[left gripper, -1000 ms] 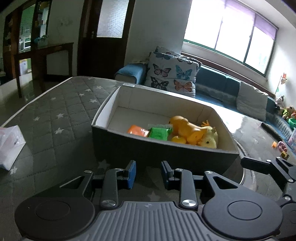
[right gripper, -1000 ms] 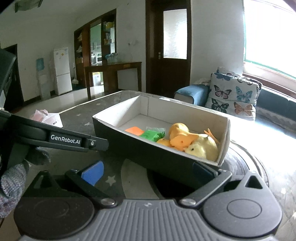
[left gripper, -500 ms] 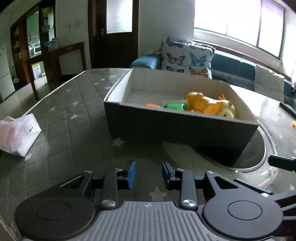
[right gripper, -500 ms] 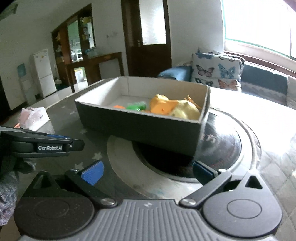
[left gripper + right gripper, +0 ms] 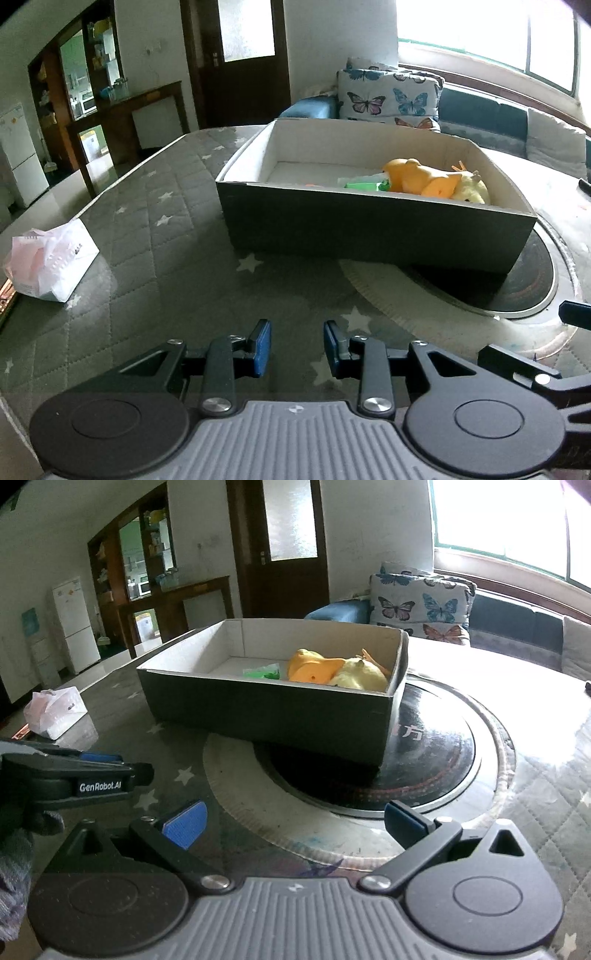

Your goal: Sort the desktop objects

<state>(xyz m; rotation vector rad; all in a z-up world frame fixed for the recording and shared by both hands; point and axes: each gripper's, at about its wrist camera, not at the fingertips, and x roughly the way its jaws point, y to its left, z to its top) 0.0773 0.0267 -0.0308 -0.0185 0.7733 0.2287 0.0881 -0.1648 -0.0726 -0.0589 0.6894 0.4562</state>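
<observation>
The left gripper (image 5: 296, 347) is hovering with its blue pads slightly parted around nothing; the right gripper (image 5: 295, 821) is spread wide, also empty. Ahead of both, well apart from the fingers, a dark cardboard box (image 5: 369, 232) is sitting partly on the table's round inset hob (image 5: 436, 760). Its near wall is hiding most of the contents: an orange toy duck (image 5: 421, 179), a yellow plush chick (image 5: 360, 675) and a green packet (image 5: 364, 183) are peeking out at its right end. A white plastic bag (image 5: 51, 260) is lying near the table's left edge.
</observation>
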